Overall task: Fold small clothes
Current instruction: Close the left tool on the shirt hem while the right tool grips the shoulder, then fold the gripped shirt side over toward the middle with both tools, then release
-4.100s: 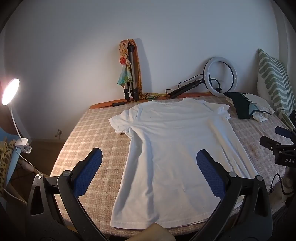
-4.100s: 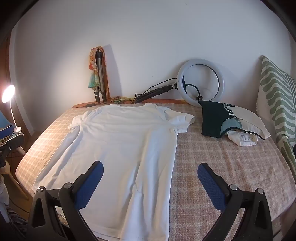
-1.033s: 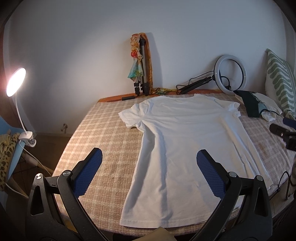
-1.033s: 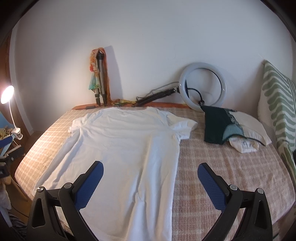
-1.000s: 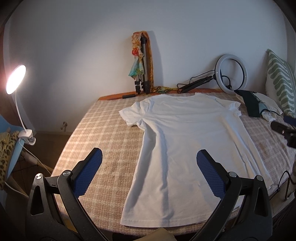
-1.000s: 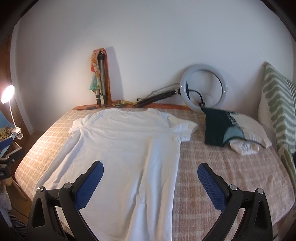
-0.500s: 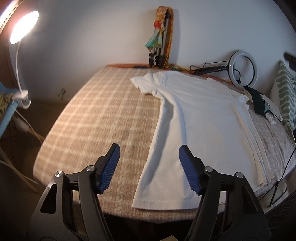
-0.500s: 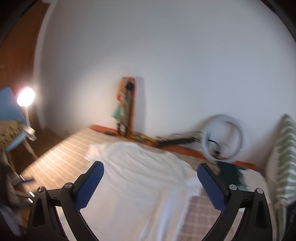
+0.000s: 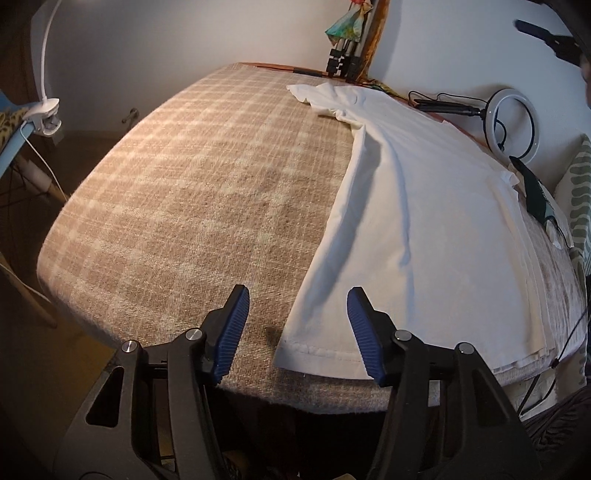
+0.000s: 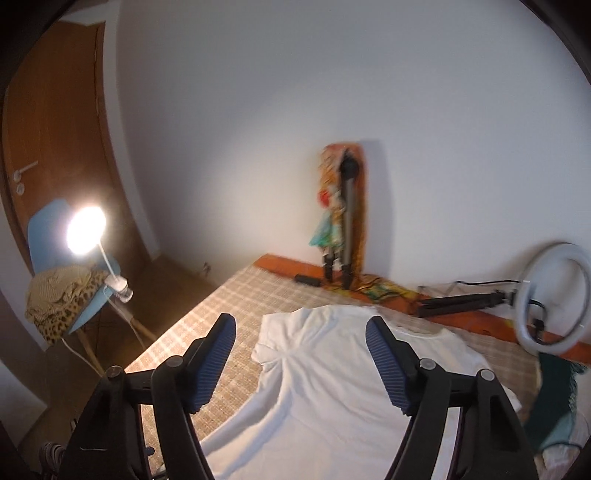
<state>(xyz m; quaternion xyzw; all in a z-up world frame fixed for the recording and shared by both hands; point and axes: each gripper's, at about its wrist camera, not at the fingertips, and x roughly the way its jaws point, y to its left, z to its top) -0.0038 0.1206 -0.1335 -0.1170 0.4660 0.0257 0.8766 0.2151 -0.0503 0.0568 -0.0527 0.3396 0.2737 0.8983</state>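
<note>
A white t-shirt [image 9: 417, 221] lies flat on the checked bed cover [image 9: 192, 192], collar toward the far wall. My left gripper [image 9: 295, 317] is open and empty, low at the near edge of the bed, its fingers either side of the shirt's near left hem corner [image 9: 291, 350]. My right gripper [image 10: 299, 354] is open and empty, held above the shirt [image 10: 332, 398], over its left sleeve and shoulder. The right gripper's far end shows at the top right of the left wrist view [image 9: 546, 33].
A tripod with a colourful cloth [image 10: 341, 218] leans on the far wall. A ring light [image 10: 550, 295] lies at the back right. Dark and white folded clothes [image 9: 543, 199] and a striped pillow [image 9: 580, 192] lie right. A lit clamp lamp [image 10: 86, 229] and blue chair [image 10: 74, 288] stand left.
My left gripper has dropped and moved left to the shirt's near hem corner, jaws narrowed. My right gripper has risen, swung left over the shirt's shoulder, jaws also narrower.
</note>
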